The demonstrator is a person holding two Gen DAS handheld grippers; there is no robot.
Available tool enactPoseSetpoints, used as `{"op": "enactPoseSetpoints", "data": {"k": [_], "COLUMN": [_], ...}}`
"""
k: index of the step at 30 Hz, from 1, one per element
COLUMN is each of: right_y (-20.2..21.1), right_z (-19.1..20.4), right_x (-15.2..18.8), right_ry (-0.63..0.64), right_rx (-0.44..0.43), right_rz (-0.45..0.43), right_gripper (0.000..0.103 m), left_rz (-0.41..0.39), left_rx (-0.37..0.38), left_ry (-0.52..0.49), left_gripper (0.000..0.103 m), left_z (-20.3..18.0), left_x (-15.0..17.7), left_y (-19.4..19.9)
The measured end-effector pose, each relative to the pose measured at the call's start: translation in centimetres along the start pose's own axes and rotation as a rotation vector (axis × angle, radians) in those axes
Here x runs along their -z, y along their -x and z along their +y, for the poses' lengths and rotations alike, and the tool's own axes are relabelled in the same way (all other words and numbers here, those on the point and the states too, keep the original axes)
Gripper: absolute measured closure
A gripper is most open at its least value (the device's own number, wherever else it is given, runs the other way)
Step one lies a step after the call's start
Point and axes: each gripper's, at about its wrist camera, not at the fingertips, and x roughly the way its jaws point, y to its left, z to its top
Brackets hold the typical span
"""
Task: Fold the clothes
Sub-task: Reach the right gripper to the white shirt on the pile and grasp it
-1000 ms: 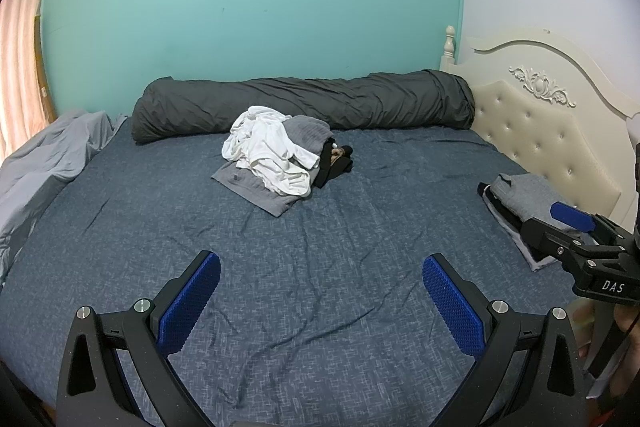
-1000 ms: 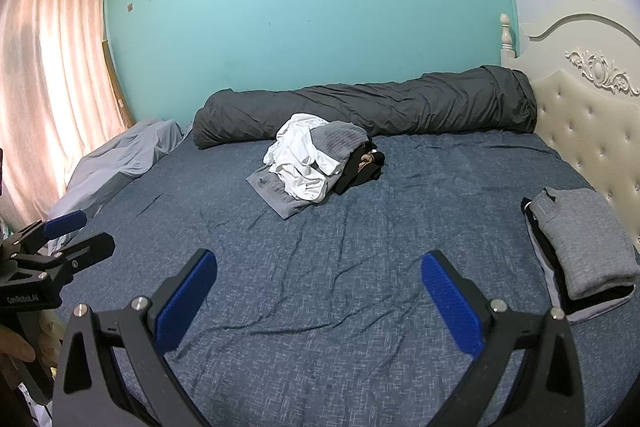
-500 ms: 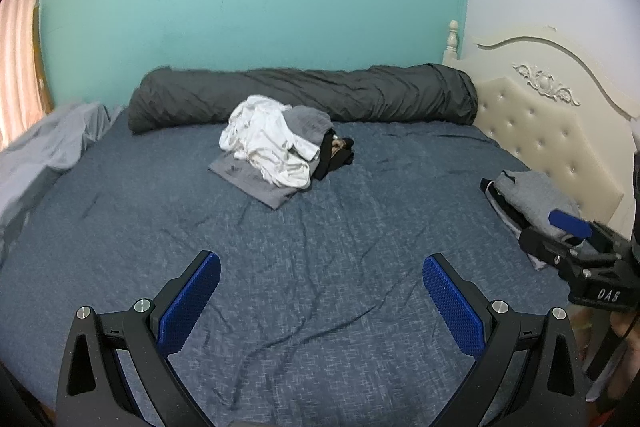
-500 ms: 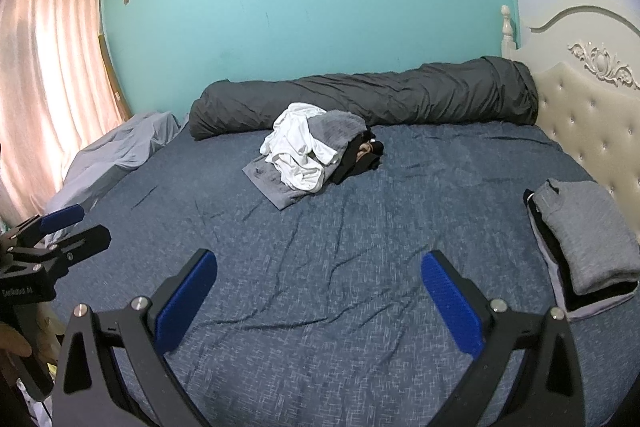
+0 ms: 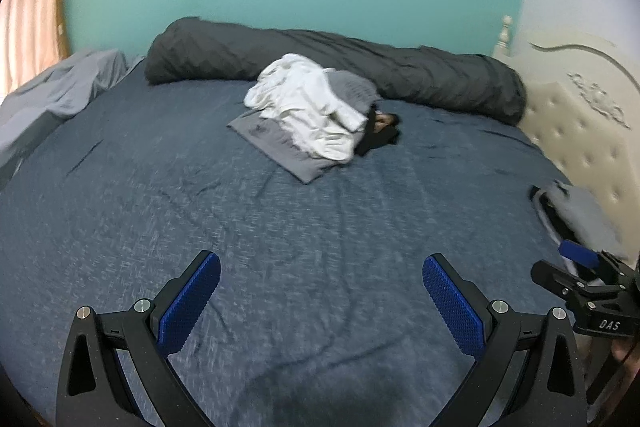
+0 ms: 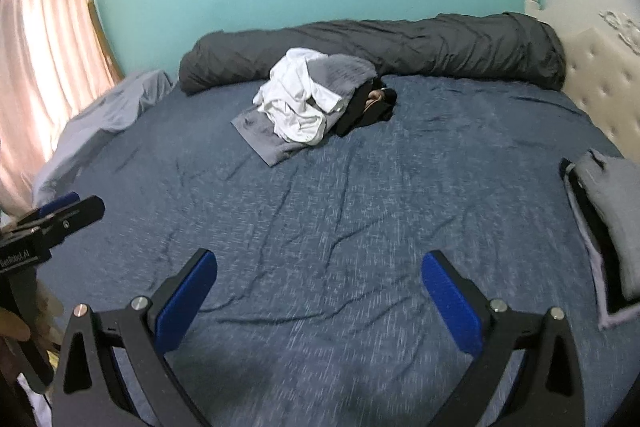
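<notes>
A heap of unfolded clothes (image 5: 312,115) (image 6: 308,95), white, grey and black, lies far back on the blue bed sheet (image 5: 280,227) (image 6: 360,211). A stack of folded clothes (image 6: 608,211) (image 5: 576,211) with a grey top sits at the right edge by the headboard. My left gripper (image 5: 320,271) hovers open above the near sheet, nothing between its blue pads. My right gripper (image 6: 318,269) is open too, well short of the heap. Each gripper shows in the other's view: the right gripper (image 5: 576,263) at the right edge, the left gripper (image 6: 66,205) at the left edge.
A rolled dark grey duvet (image 5: 340,63) (image 6: 380,47) runs along the teal wall behind the heap. A light grey sheet (image 5: 60,95) is bunched at the bed's left side beside a pink curtain (image 6: 44,59). A cream tufted headboard (image 5: 580,123) bounds the right.
Both grippers have moved forward over the bed and tilted down toward the heap; the clothes look nearer and the views are motion-blurred. Both stay open.
</notes>
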Motion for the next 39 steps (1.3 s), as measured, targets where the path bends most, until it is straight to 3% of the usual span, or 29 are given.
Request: {"op": "enactPoseSetpoints", "data": {"k": [9,13,18,22,29,39], "right_y": [-12.2,-17.8,-24.0,-27.1,-32.9,-39.8], "right_z": [0.5,0.7,1.5,1.8,2.7,3.2], "right_x": [-4.0,-5.9,-7.9,-9.4,-11.3,-14.3], "right_ry": [0.064,0.095,0.138,0.138,0.165,0.147], "right_rx": [-0.016,-0.009,-0.01,0.013,0.039,0.08], "right_rz": [0.041,0.071,0.112,0.085,0.132,0.133], "right_gripper": [0.0,0.0,0.0,0.0,0.002,0.005], "left_rz": [0.065,0.064,0.069,0.055,0.072,0.09], "left_rx": [-0.032,-0.054,-0.064,-0.068,-0.087,-0.1], "left_ry": [0.164,0.188,0.224,0.24,0.271,0.318], "left_gripper": [0.0,0.0,0.0,0.0,0.0,0.0], "left_z": [7.2,9.0,10.6,11.6,14.0,16.1], "left_x": [1.2,2.0,2.6,2.4,2.6,3.0], "left_y": [-11.3,-14.3,-16.5,-17.2,-18.4,-19.5]}}
